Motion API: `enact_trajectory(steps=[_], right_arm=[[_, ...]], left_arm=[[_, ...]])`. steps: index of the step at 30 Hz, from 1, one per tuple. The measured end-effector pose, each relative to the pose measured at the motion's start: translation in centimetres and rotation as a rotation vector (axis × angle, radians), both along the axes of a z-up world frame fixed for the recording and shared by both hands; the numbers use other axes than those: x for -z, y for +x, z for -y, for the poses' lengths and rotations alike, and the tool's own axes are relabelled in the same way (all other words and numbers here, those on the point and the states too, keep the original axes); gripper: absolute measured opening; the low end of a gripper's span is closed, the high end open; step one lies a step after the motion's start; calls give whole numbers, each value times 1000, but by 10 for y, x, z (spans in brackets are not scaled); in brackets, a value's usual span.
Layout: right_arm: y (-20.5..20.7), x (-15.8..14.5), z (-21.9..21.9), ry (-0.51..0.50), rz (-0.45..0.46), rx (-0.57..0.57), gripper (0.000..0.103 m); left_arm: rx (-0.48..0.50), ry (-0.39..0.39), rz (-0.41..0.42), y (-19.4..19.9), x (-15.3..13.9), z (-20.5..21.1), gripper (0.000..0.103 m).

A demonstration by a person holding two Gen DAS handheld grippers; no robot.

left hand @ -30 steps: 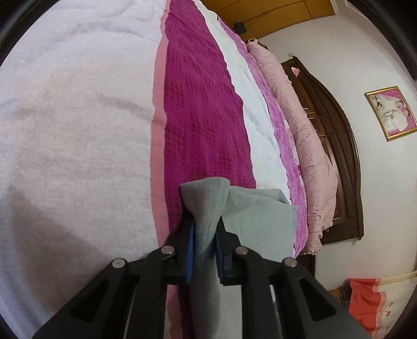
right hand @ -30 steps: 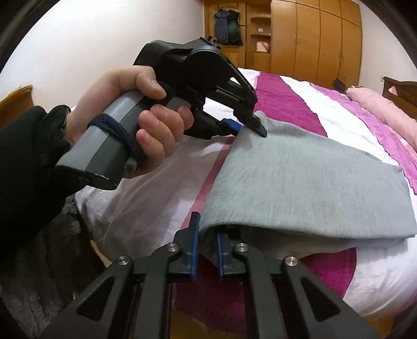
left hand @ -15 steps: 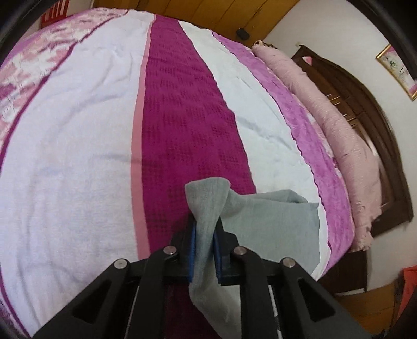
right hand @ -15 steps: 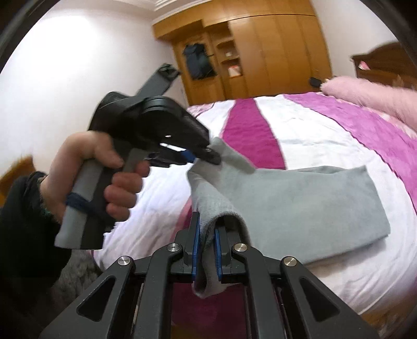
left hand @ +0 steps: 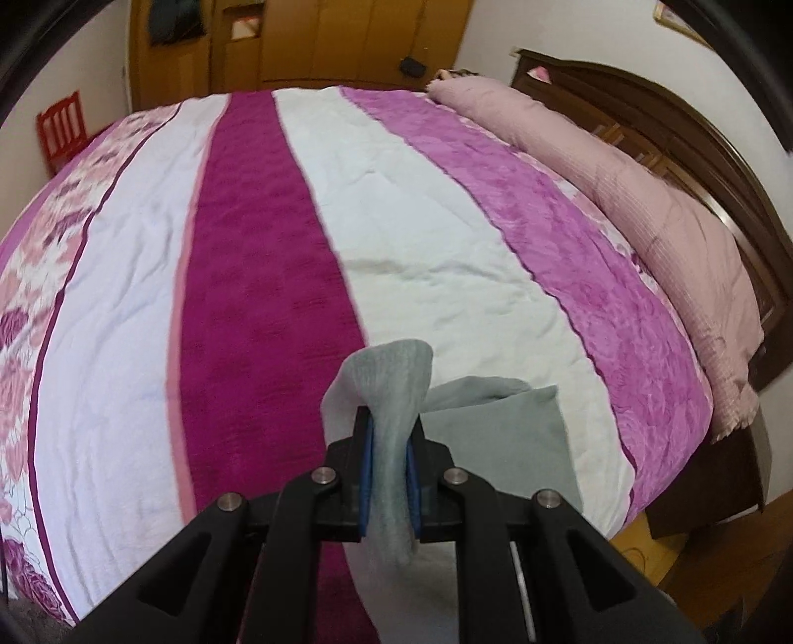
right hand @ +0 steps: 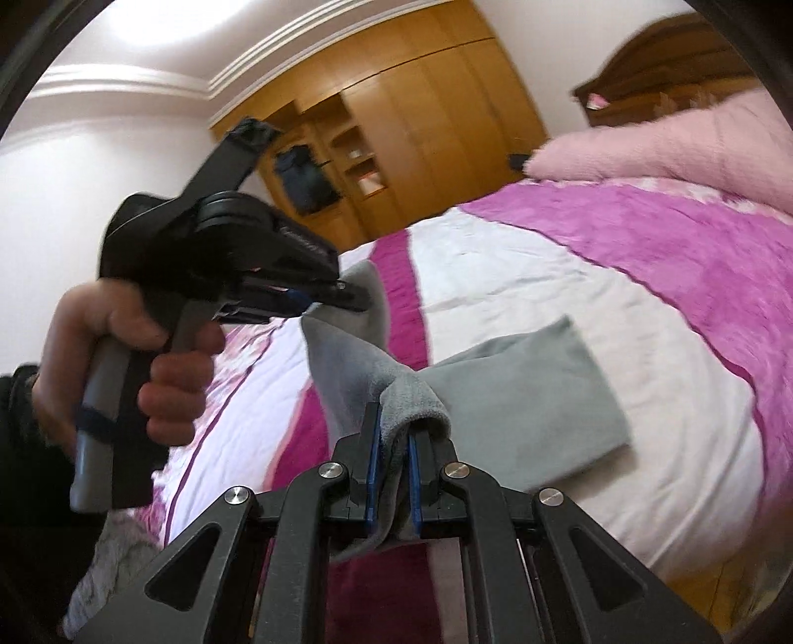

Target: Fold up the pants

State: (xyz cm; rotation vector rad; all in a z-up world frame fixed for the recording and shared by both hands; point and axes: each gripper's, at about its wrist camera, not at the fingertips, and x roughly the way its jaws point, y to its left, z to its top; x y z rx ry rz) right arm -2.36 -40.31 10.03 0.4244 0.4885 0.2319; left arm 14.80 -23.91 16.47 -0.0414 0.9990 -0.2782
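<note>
Both tongs are clamping the near end of the soft grey knit pants [right hand: 520,396]: left gripper [left hand: 389,460] and right gripper [right hand: 394,475] side by side, equally near. The pants' long axis is running away toward the striped magenta-and-white bedspread's [left hand: 421,238] right edge, far end resting there.

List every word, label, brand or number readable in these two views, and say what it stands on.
No text can be read in either view.
Pale lettering on the black body of the left claw: too blurred to read.
Framed picture on the white wall: cut off by the frame's edge, no writing visible.
</note>
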Motion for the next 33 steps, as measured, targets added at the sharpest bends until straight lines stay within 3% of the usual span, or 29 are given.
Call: enact_trajectory(steps=[3, 8, 15, 21, 33], right_arm=[[-1, 3, 11, 29, -11, 14, 10], [-9, -1, 11, -23, 6, 37, 10], [-14, -1, 22, 53, 14, 55, 10], [-15, 0, 28, 37, 10, 90, 10], [-2, 39, 68, 27, -169, 268, 10]], left_arm=[[35, 28, 18, -1, -2, 27, 11], [74, 68, 17, 1, 4, 60, 11], [94, 79, -4, 11, 9, 77, 11], [121, 87, -4, 16, 9, 95, 11], [191, 122, -73, 33, 38, 150, 11]])
